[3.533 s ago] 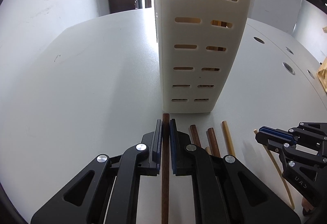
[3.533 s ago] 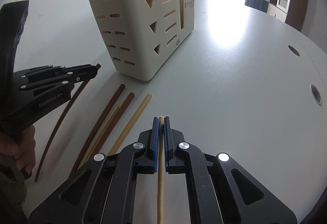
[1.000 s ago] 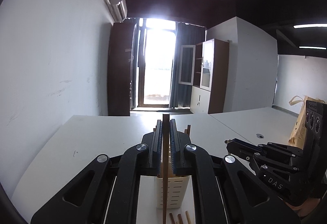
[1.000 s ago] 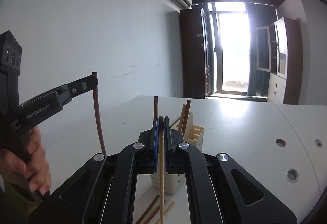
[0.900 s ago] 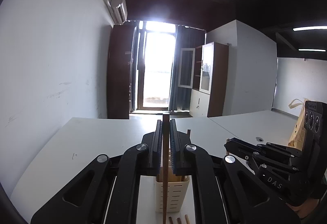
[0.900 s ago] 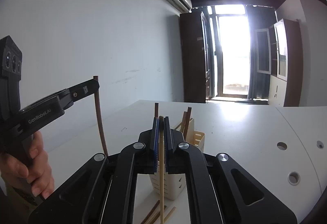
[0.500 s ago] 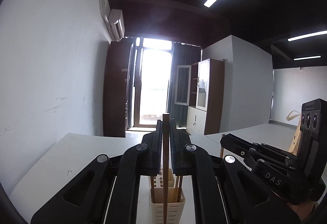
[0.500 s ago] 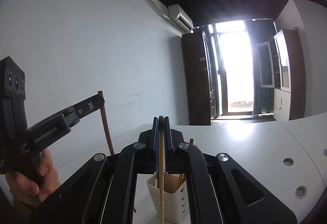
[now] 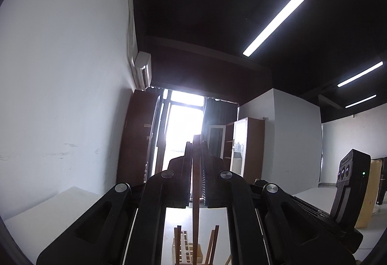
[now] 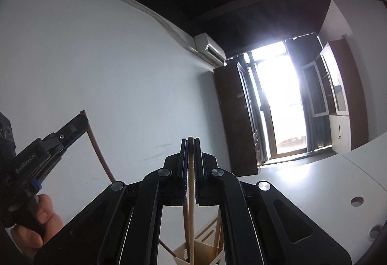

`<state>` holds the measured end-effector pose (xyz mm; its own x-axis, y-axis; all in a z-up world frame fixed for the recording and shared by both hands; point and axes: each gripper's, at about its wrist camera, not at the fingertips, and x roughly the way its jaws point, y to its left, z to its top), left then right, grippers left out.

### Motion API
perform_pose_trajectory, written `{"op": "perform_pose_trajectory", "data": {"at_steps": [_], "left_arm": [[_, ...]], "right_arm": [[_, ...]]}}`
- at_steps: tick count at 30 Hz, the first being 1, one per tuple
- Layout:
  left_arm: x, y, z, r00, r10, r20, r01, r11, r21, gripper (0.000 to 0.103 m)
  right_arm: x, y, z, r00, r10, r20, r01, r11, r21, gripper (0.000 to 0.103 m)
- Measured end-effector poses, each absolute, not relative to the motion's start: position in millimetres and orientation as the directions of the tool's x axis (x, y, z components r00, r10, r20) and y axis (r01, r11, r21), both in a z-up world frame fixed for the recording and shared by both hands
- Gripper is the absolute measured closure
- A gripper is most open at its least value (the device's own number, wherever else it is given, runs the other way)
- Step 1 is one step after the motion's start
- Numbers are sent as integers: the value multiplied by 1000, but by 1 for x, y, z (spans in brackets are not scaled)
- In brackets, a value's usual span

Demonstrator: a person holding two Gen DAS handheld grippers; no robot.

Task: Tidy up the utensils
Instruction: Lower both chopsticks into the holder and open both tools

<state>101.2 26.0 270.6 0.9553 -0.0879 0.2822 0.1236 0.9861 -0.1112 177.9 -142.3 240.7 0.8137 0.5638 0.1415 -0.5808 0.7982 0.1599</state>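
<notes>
The left claw point(image 9: 196, 144) is clamped on a dark brown chopstick point(image 9: 195, 204), held upright, its lower end hanging into the cream holder point(image 9: 187, 250) below. The right claw point(image 10: 190, 141) is clamped on a pale chopstick point(image 10: 191, 216), likewise upright and reaching into the holder's open top among other sticks point(image 10: 219, 228). Bare white desk point(image 10: 314, 192) is seen beyond the holder, bounded by a white wall point(image 10: 108, 71).

Dark brown chopstick point(image 9: 196, 182); pale tan chopstick point(image 10: 191, 204); cream slotted holder point(image 10: 183, 256); black left gripper point(image 9: 196, 168); black right gripper point(image 10: 190, 163) with blue pads point(image 10: 184, 173); white counter point(image 10: 314, 192).
</notes>
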Motion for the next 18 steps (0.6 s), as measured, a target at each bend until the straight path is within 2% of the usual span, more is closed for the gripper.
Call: {"op": "perform_pose_trajectory", "data": {"at_steps": [6,10,18], "left_arm": [[123,22,262,965,-49,259,81,990,-114,96],[142,22,255,976,-38,215,61,993,-99,96],[189,31,235,996,-89,24,90,991,-96,96]], "right_arm": [[193,-128,232,836,537,118,-548,830,103,98],[205,-118,221,844,533,54,-536,842,61,98],[214,-119,207,850,526,-36,-524,850,48,98]]}}
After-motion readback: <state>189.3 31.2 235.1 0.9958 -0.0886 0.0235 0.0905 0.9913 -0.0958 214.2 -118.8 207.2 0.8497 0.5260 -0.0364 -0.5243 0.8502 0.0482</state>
